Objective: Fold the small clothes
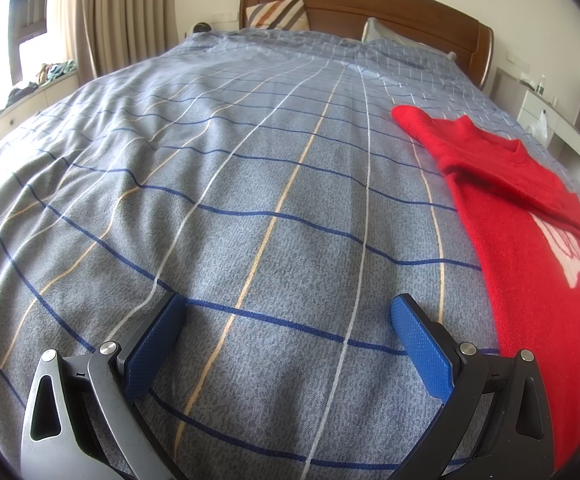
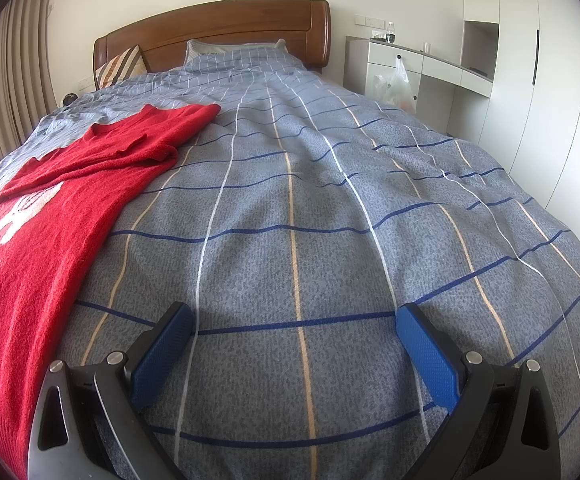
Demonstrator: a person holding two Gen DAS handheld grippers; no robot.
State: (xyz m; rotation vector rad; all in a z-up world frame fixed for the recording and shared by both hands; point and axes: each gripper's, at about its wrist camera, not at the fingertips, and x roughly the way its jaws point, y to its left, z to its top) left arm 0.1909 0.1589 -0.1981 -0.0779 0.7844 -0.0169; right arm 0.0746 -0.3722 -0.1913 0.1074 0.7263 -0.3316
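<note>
Red sweater point(image 1: 529, 216) spread flat on checked bed cover point(image 1: 250, 200), sleeve folded across chest, to the right of left hand-held gripper point(image 1: 288, 308) and to the left of right hand-held gripper point(image 2: 293, 316); both with blue pads point(image 2: 425, 348) spread wide, empty, just above the cover
</note>
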